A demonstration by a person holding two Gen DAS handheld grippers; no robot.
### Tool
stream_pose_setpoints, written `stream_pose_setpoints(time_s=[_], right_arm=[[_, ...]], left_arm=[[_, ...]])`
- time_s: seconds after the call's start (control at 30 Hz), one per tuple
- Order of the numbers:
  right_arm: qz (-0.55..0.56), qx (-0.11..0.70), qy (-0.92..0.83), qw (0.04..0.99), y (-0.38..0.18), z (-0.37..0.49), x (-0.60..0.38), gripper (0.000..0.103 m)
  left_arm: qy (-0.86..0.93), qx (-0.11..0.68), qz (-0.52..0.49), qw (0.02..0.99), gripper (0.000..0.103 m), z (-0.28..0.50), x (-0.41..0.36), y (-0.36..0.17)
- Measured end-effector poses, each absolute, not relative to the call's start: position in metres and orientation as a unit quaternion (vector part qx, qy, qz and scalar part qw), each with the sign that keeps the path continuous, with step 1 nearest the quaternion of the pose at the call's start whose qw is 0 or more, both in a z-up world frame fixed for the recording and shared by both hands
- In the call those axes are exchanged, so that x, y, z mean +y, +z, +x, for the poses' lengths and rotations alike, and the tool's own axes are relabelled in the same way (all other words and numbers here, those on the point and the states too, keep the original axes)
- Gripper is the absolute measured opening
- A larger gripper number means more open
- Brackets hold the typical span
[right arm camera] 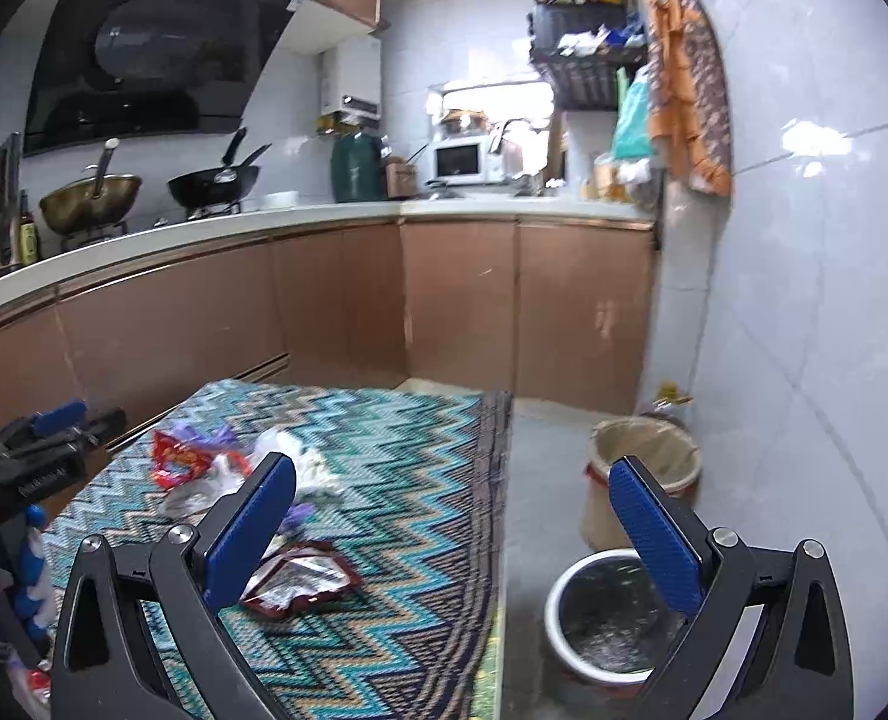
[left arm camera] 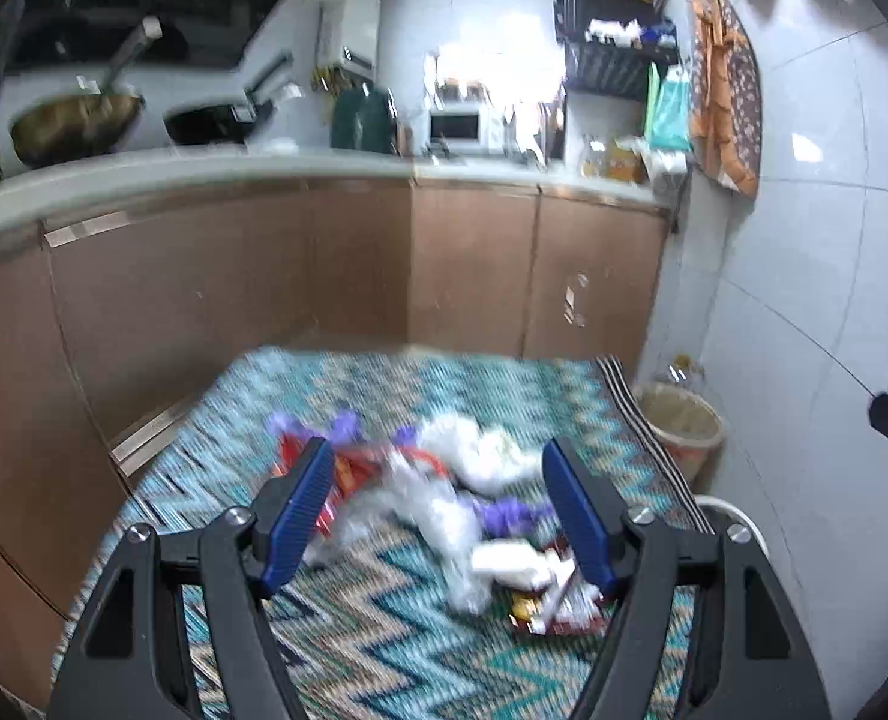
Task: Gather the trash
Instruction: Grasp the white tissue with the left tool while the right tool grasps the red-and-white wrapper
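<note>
Trash lies heaped on a zigzag-patterned mat: a red snack wrapper, crumpled white plastic, purple scraps and a dark red foil packet. My left gripper hangs open above the heap with nothing between its fingers. In the right wrist view the red wrapper, the white plastic and the foil packet lie on the mat. My right gripper is open and empty, above the mat's right edge and a lined white bin. The left gripper shows at the left edge.
A second bin with a beige liner stands by the tiled wall. Brown cabinets run behind the mat under a white counter with a wok, a pan and a microwave. Bare grey floor lies right of the mat.
</note>
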State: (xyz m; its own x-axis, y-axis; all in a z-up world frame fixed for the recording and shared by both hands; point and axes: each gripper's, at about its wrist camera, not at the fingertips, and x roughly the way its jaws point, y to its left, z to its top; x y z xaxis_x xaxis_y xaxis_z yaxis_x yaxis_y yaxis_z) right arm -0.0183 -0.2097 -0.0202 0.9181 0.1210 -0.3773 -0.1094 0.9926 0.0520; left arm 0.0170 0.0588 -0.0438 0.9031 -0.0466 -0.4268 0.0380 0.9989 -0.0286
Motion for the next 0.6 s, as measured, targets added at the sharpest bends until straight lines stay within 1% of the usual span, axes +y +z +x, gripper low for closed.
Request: stream_pose_setpoints(time_s=[0.07, 0.13, 0.23, 0.37, 0.47, 0.6], right_arm=[[0.028, 0.211, 0.083, 0.974, -0.028, -0.011, -0.208, 0.096], [0.042, 0.237, 0.110, 0.964, -0.040, 0.001, -0.204, 0.090], [0.047, 0.285, 0.146, 0.946, -0.064, 0.022, -0.196, 0.083], [0.049, 0.337, 0.187, 0.922, -0.096, 0.043, -0.184, 0.071], [0.055, 0.371, 0.213, 0.902, -0.117, 0.057, -0.178, 0.068], [0.058, 0.400, 0.229, 0.886, -0.138, 0.075, -0.170, 0.068]], left_arm=[[-0.048, 0.272, -0.043, 0.960, 0.070, 0.022, 0.059, -0.059], [-0.067, 0.298, -0.057, 0.951, 0.070, 0.028, 0.059, -0.073], [-0.086, 0.302, -0.047, 0.948, 0.070, 0.036, 0.051, -0.094], [-0.112, 0.328, -0.028, 0.937, 0.069, 0.047, 0.045, -0.111], [-0.128, 0.343, -0.031, 0.930, 0.069, 0.060, 0.046, -0.120], [-0.144, 0.358, -0.051, 0.921, 0.068, 0.078, 0.049, -0.131]])
